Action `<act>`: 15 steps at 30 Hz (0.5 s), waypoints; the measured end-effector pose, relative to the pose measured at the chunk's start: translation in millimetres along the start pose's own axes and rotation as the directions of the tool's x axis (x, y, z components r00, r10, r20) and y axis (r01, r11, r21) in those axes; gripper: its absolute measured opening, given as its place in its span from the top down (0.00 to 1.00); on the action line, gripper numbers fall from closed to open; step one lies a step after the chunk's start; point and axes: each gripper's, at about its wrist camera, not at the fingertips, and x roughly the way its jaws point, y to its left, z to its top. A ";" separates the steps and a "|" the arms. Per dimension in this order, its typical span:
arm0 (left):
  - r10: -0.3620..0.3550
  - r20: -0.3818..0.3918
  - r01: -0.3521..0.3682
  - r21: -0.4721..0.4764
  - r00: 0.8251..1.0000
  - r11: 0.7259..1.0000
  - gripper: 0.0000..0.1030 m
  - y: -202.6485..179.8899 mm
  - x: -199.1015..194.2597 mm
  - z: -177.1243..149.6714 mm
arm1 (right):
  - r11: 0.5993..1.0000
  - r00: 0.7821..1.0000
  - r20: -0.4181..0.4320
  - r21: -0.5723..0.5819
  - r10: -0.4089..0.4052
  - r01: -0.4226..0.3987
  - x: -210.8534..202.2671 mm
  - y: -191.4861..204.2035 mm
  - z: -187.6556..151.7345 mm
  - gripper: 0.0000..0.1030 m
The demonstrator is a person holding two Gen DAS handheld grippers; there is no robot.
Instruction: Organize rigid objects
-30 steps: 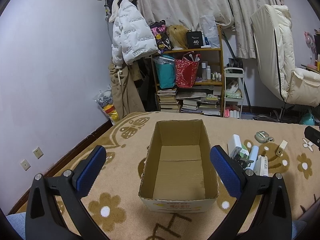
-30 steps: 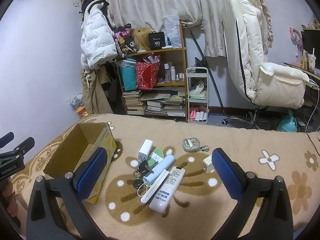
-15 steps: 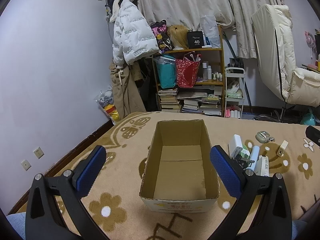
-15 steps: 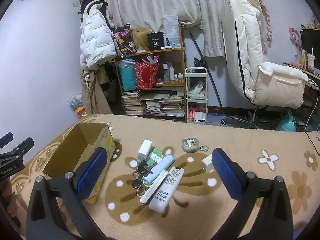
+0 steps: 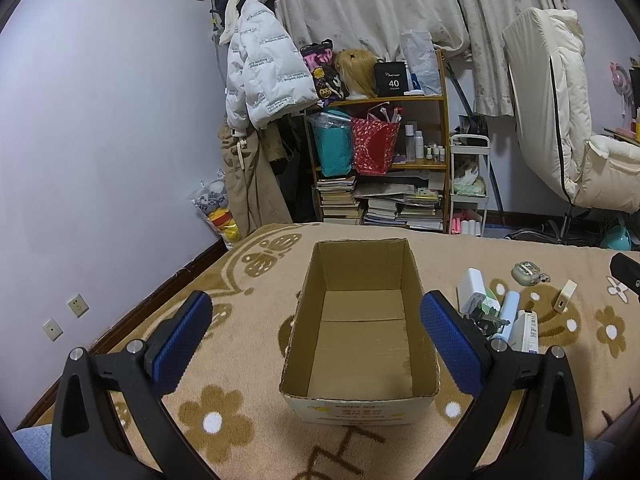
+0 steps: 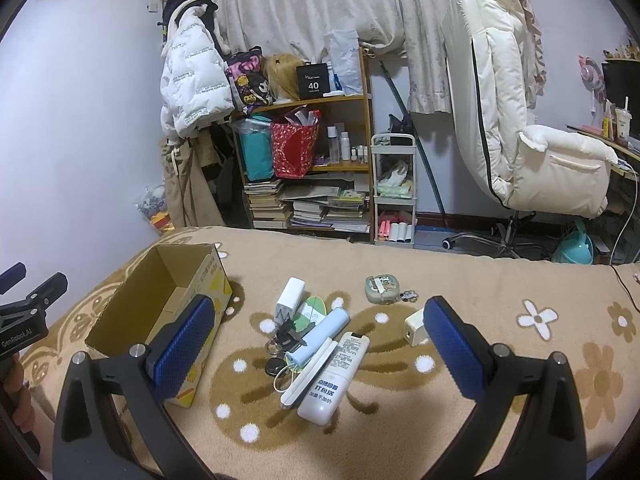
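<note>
An open cardboard box [image 5: 362, 408] [image 6: 120, 312] with nothing inside sits on the tan flowered blanket. My left gripper [image 5: 316, 336] hovers open over its near end, holding nothing. To the box's right lies a small heap: a white remote [image 6: 334, 380], a light blue tube [image 6: 318, 338], a white charger [image 6: 291, 294], keys [image 6: 286, 336] and a green card [image 6: 310, 310]. A round grey-green case [image 6: 382, 289] and a small cream cube adapter [image 6: 414, 327] lie farther right. My right gripper [image 6: 316, 340] is open above the heap, gripping nothing.
The blanket-covered bed [image 6: 520, 360] ends at a purple wall on the left. Beyond its far edge stand a cluttered bookshelf [image 6: 316, 168], a small white cart [image 6: 394, 192] and a cream office chair [image 6: 532, 152]. A hand [image 6: 16, 380] holds the left gripper's handle.
Both views have shifted only slightly; the heap and the box stay where they were, and both grippers remain open.
</note>
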 end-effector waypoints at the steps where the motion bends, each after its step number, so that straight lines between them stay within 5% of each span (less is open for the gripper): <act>1: -0.001 0.000 0.001 0.000 1.000 1.000 0.00 0.0 0.0 0.0 | 1.000 1.000 0.000 0.000 0.000 0.000 0.2 0.1 0.2 0.00; 15: -0.038 -0.040 0.038 0.002 0.999 0.999 0.00 -1.3 9.8 1.6 | 1.000 1.000 -0.011 0.004 0.029 -0.029 18.3 3.9 -3.6 0.00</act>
